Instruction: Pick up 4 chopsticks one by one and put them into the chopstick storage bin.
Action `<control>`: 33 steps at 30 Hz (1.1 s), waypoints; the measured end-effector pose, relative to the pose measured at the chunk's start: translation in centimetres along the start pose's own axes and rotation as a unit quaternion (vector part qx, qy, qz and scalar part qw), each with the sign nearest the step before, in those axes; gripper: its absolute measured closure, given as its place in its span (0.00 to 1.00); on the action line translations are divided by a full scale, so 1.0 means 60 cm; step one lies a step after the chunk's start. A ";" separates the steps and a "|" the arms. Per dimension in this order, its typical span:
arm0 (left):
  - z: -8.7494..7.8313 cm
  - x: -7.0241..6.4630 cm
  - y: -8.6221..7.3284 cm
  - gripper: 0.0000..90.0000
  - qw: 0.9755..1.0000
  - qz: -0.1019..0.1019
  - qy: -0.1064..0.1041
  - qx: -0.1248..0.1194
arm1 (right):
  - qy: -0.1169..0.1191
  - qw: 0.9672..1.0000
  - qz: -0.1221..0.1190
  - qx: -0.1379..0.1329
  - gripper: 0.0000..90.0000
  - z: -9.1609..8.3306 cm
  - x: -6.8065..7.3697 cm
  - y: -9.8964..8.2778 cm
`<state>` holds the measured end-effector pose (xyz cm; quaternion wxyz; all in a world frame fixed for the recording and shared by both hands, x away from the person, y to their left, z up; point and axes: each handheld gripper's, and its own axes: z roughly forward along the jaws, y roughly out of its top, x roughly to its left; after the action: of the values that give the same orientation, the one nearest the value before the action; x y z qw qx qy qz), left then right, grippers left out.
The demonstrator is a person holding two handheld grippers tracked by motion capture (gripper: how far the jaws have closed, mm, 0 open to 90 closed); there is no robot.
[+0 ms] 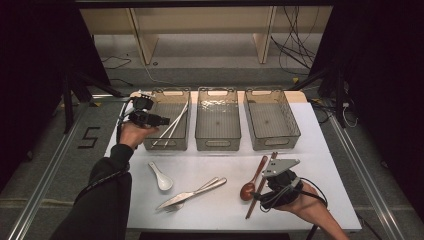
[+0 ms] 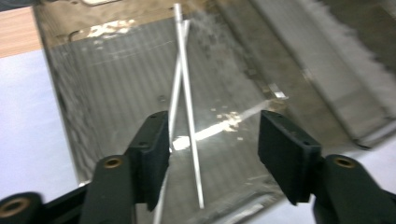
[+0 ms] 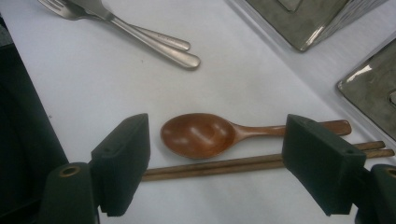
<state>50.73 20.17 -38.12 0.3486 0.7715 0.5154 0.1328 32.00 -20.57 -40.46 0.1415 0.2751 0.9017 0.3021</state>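
My left gripper (image 1: 161,120) hovers open over the left clear bin (image 1: 170,91) at the back of the table. In the left gripper view its jaws (image 2: 212,149) stand wide apart with nothing pressed between them. Two metal chopsticks (image 2: 187,107) lie crossed on the bin floor (image 2: 107,88) below; in the high view the chopsticks (image 1: 175,125) lean along the bin. My right gripper (image 1: 267,186) is open at the front right, low over a wooden spoon (image 3: 201,135) and a pair of wooden chopsticks (image 3: 224,165). The spoon's bowl lies between its jaws (image 3: 217,149), untouched.
A white ceramic spoon (image 1: 161,176) and a metal knife and fork (image 1: 192,192) lie on the white tabletop (image 1: 220,160). The middle bin (image 1: 218,91) and the right bin (image 1: 270,92) stand behind them. The table edge runs close to my right hand.
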 end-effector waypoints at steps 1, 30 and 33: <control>-0.006 -0.005 -0.003 0.43 1.000 0.005 -0.006 -0.004 | -0.001 1.000 0.001 -0.001 0.27 0.000 0.000 0.000; -0.087 -0.105 -0.131 0.20 0.991 0.082 -0.091 -0.047 | -0.067 0.993 0.092 0.044 0.29 0.023 -0.057 -0.019; -0.093 -0.113 -0.144 0.20 0.991 0.090 -0.089 -0.051 | -0.079 0.989 0.115 0.047 0.29 0.025 -0.071 -0.021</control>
<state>38.58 18.36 -38.85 0.4189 0.8048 0.4028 0.1206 35.57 -23.19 -42.06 0.1639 0.4061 0.8633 0.2507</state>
